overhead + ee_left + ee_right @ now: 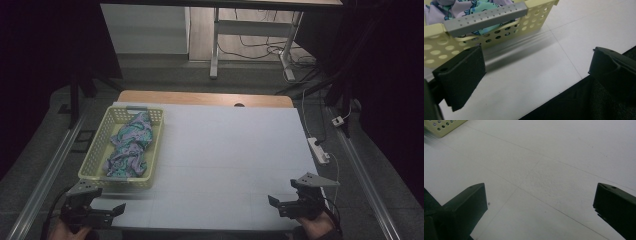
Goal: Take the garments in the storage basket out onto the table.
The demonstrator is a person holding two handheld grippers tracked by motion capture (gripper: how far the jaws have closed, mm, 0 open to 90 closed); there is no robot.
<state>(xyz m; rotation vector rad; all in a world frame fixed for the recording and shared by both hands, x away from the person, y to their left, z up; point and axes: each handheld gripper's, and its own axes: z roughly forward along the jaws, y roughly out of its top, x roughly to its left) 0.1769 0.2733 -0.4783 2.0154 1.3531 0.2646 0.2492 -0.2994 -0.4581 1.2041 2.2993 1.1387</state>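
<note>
The table (225, 150), covered in a white sheet with faint crease lines, is taking up most of the high view; a strip of bare wood is showing along its far edge. Behind it a desk frame (250, 35) is standing on the floor with loose cables trailing around its feet. A white power strip (318, 150) is lying just off the table's right edge, its cord running away toward the back.

The pale yellow perforated basket (105, 145) is sitting at the table's left side, its long axis running front to back. A crumpled cloth (131, 145), purple and teal patterned, is lying inside it, filling most of the length. In the left gripper view the basket's grey handle bar (486, 17) is crossing the near wall, directly ahead of the jaws.

The left gripper (97, 210) is hovering at the near left corner, just in front of the basket; its jaws are standing wide apart with nothing between them. The right gripper (295, 202) is hovering at the near right corner, well apart from the basket, jaws likewise spread wide over bare sheet. Nothing is lying between either gripper and the basket.
</note>
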